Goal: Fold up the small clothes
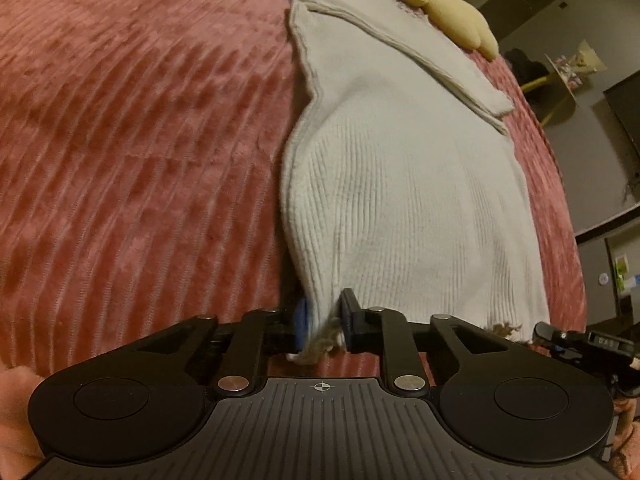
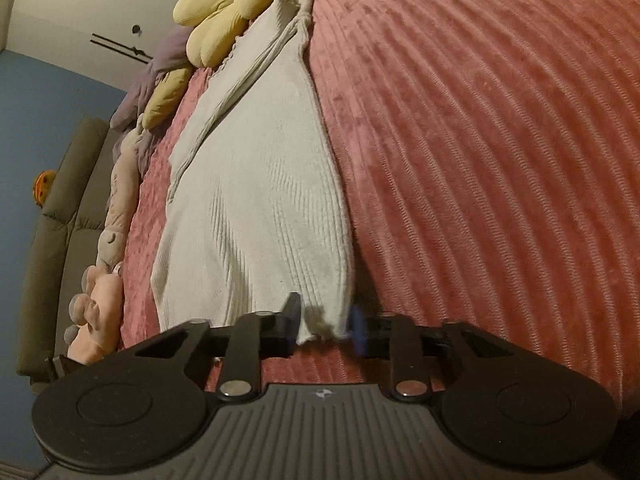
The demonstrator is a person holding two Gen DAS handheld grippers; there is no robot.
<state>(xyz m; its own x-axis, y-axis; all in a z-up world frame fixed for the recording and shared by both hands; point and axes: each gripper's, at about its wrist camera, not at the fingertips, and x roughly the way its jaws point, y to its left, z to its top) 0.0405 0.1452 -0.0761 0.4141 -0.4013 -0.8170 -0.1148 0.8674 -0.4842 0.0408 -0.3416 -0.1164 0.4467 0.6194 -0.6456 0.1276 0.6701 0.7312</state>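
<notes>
A white ribbed knit garment (image 1: 404, 184) lies stretched out on a pink ribbed bedspread (image 1: 140, 140), with a sleeve folded across its far part. My left gripper (image 1: 324, 326) is shut on the garment's near left corner, at the frayed hem. The garment also shows in the right wrist view (image 2: 256, 200). My right gripper (image 2: 324, 326) holds the garment's near right hem corner between its fingers, with a wider gap between them. The tip of the right gripper (image 1: 560, 338) shows at the right edge of the left wrist view.
A yellow flower-shaped cushion (image 2: 236, 4) lies at the garment's far end, also in the left wrist view (image 1: 440, 4). Plush toys (image 2: 104, 292) and a purple cloth (image 2: 160, 68) line the bed's left edge. A grey sofa (image 2: 60, 220) stands beyond.
</notes>
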